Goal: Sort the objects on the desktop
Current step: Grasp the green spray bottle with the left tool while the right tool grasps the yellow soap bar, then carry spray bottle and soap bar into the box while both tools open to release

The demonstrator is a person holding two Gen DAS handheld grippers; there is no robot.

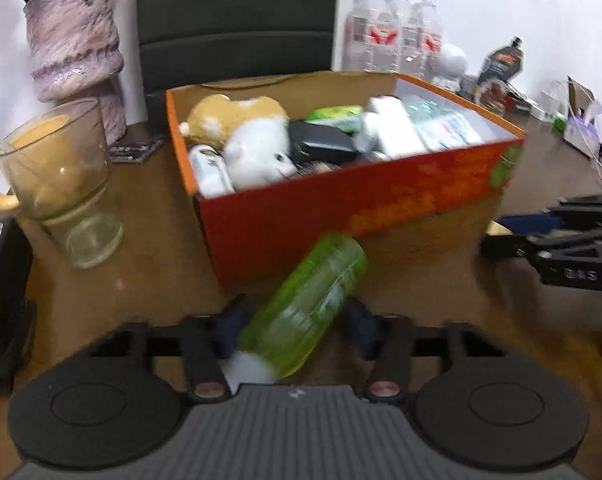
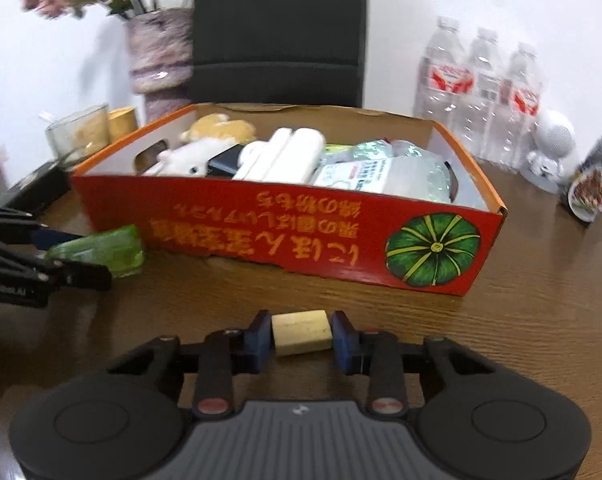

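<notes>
My left gripper [image 1: 295, 322] is shut on a green translucent bottle [image 1: 305, 304] with a white cap, held tilted just in front of the orange cardboard box [image 1: 341, 216]. The bottle also shows in the right wrist view [image 2: 101, 250]. My right gripper [image 2: 301, 334] is shut on a small cream-yellow block [image 2: 301, 332], low over the wooden table in front of the box [image 2: 261, 232]. The box holds plush toys [image 1: 245, 136], white packs, a black case and other items.
A glass cup [image 1: 61, 184] and a purple vase [image 1: 75, 40] stand left of the box. Water bottles [image 2: 481, 92], a white figurine [image 2: 549, 152] and a food packet [image 2: 593, 184] stand at back right. A black chair [image 2: 277, 28] is behind the table. A black object [image 1: 1, 280] lies at far left.
</notes>
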